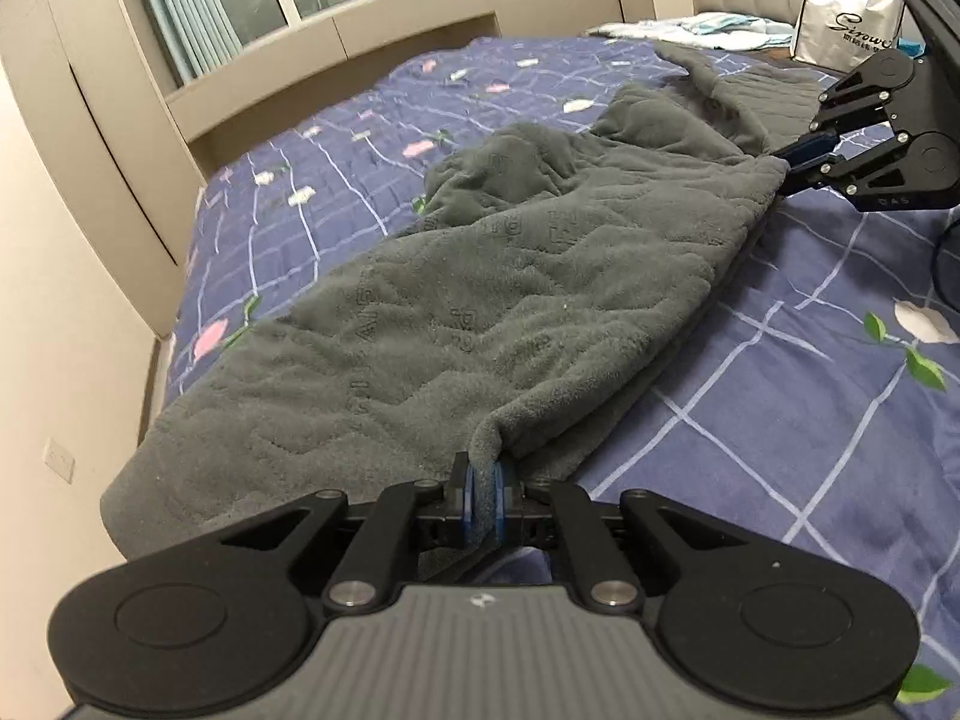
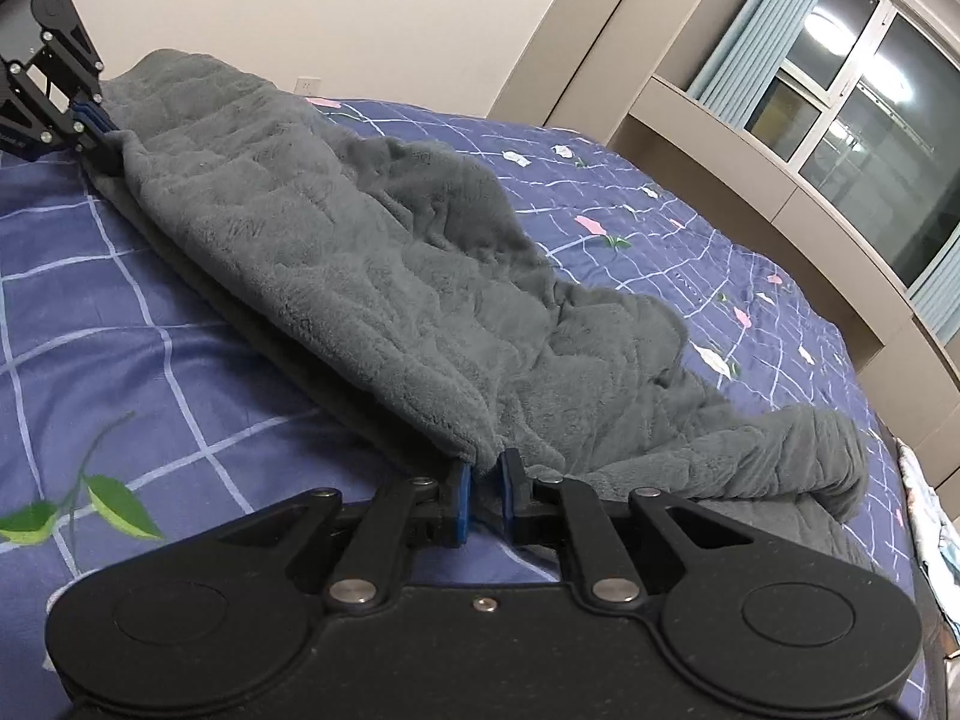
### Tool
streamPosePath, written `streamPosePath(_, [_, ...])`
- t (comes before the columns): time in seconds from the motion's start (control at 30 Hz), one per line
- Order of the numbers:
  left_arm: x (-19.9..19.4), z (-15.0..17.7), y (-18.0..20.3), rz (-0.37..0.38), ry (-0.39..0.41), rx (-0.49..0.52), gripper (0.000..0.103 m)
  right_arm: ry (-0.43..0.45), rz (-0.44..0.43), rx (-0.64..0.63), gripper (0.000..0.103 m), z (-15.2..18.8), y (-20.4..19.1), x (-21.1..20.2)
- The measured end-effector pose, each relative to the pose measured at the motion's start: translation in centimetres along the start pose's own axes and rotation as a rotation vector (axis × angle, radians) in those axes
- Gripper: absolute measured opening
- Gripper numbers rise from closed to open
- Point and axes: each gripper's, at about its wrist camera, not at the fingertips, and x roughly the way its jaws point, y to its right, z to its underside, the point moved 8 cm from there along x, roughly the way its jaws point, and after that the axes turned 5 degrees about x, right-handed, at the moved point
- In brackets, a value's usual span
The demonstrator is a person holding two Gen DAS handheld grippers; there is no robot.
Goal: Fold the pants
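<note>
Grey fleece pants (image 1: pixel 510 276) lie across a blue checked bed cover (image 1: pixel 780 360), folded lengthwise with one layer over the other. My left gripper (image 1: pixel 482 483) is shut on the near corner of the top layer. My right gripper (image 2: pixel 483 480) pinches the other corner of the same edge; its blue pads (image 2: pixel 459 495) stand slightly apart with fleece between them. Each gripper shows in the other's view: the right one (image 1: pixel 792 159) at the far right, the left one (image 2: pixel 99 123) at the far left. The pants (image 2: pixel 390 276) bunch in loose folds along the far side.
The bed cover (image 2: pixel 120 312) has a leaf and flower print. A white shopping bag (image 1: pixel 846 12) and light-blue cloth (image 1: pixel 708 27) sit by the headboard. Beige wall panels (image 1: pixel 78 192) and a curtained window (image 2: pixel 852 78) border the bed.
</note>
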Motion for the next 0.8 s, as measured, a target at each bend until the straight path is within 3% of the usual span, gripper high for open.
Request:
streamPosePath(0.1, [-0.5, -0.5, -0.1, 0.014, 0.000, -0.011, 0.017, 0.012, -0.026, 0.075, 0.029, 0.0, 1.2, -1.0])
streamPosePath(0.27, [-1.3, -3.4, 1.5, 0.030, 0.103, -0.038, 0.072, 0.038, -0.040, 0.300, 0.068, -0.2, 5.5, -2.1])
streamPosePath(0.3, [-1.3, -4.4, 2.1, 0.042, 0.132, -0.044, 0.075, 0.044, -0.021, 0.328, 0.071, -0.5, 6.7, -2.2])
streamPosePath(0.37, [-1.1, -6.9, 3.5, 0.066, 0.189, -0.042, 0.086, 0.058, 0.031, 0.372, 0.092, -1.4, 9.3, -1.9])
streamPosePath(0.43, [-0.3, -9.4, 5.1, 0.071, 0.226, -0.028, 0.093, 0.064, 0.089, 0.411, 0.102, -2.8, 12.4, -1.0])
streamPosePath(0.6, [2.4, -14.7, 9.3, 0.120, 0.285, 0.031, 0.099, -0.026, 0.264, 0.499, 0.102, -5.8, 21.1, 3.8])
streamPosePath(0.8, [5.6, -16.6, 13.3, 0.153, 0.259, 0.149, 0.100, -0.234, 0.340, 0.702, 0.102, -5.8, 29.1, 11.2])
